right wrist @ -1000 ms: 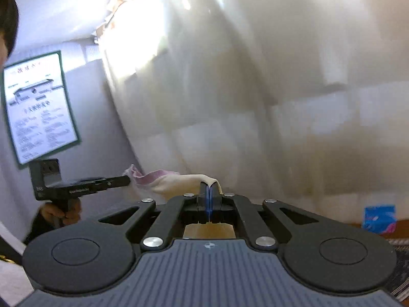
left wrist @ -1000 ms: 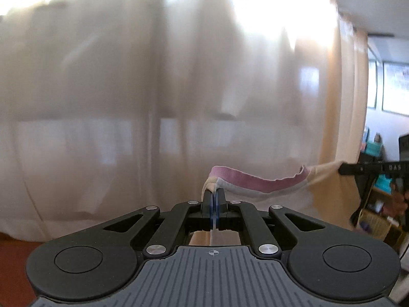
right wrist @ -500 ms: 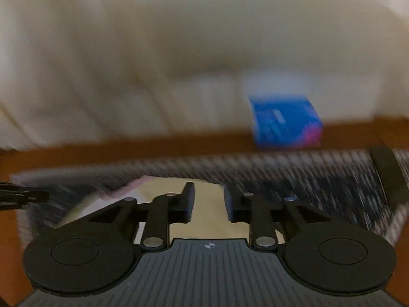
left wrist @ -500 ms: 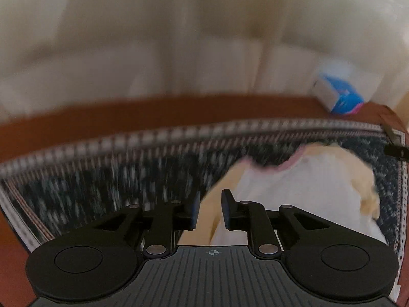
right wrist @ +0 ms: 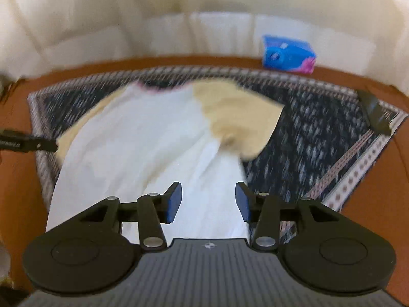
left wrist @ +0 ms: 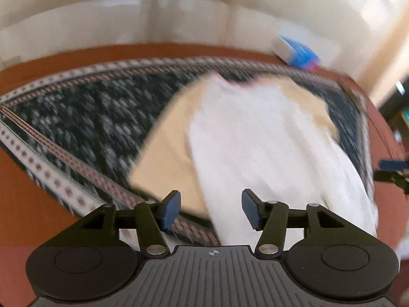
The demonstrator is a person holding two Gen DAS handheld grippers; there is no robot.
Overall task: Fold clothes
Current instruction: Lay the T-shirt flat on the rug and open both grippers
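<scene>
The right gripper, jaws opening with nothing pinched, points down at a white-and-tan shirt lying on a dark patterned rug near a blue box.

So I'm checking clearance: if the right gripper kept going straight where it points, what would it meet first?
Probably the white shirt on the rug; the right gripper, jaws opening and empty, points down at it.

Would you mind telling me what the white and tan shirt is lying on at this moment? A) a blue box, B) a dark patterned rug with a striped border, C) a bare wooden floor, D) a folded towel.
B: in both wrist views the shirt is spread over the dark patterned rug, whose striped border runs along its edges; the blue box stands apart, beyond the rug's far edge.
</scene>
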